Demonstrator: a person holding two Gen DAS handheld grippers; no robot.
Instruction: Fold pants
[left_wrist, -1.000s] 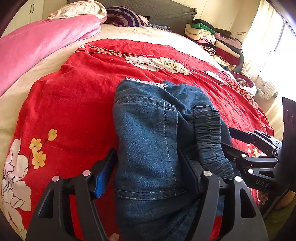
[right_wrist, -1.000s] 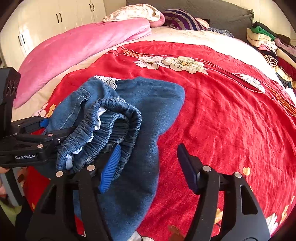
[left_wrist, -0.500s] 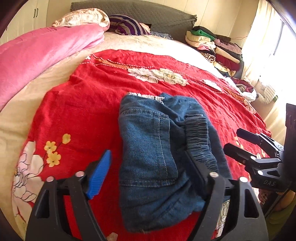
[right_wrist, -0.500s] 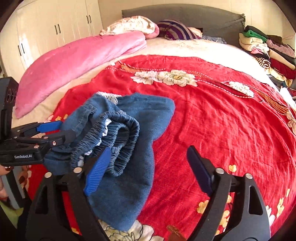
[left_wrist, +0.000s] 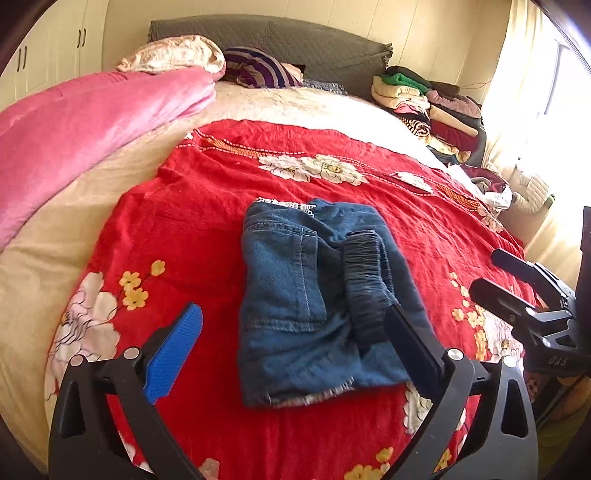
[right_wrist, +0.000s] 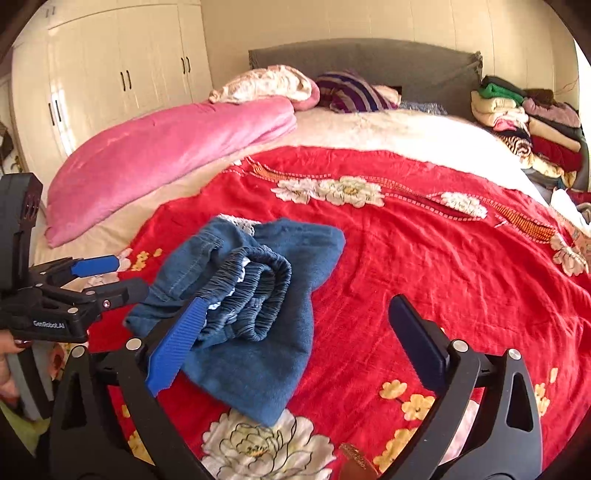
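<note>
The folded blue denim pants (left_wrist: 317, 302) lie in a compact bundle on the red flowered bedspread (left_wrist: 192, 206), toward the near middle of the bed, the elastic waistband (right_wrist: 255, 295) bunched on top. How many layers the fold has cannot be made out, and a strip of white lace at the far edge is mostly tucked under. The left gripper's right finger covers the bundle's near right corner in its own view; in the right wrist view the blue pad of the right gripper hides part of the waistband. The left gripper (left_wrist: 295, 350) has just been opening and now stands wide, its fingers apart from the cloth and nothing between the pads. The right gripper (right_wrist: 299, 339) has likewise just been opening and stands wide, empty, over bare bedspread just right of the pants. A pink quilt (right_wrist: 166, 147) lies far left, a stack of folded clothes (left_wrist: 424, 107) far right, its lower part cut off by the bed's edge.
</note>
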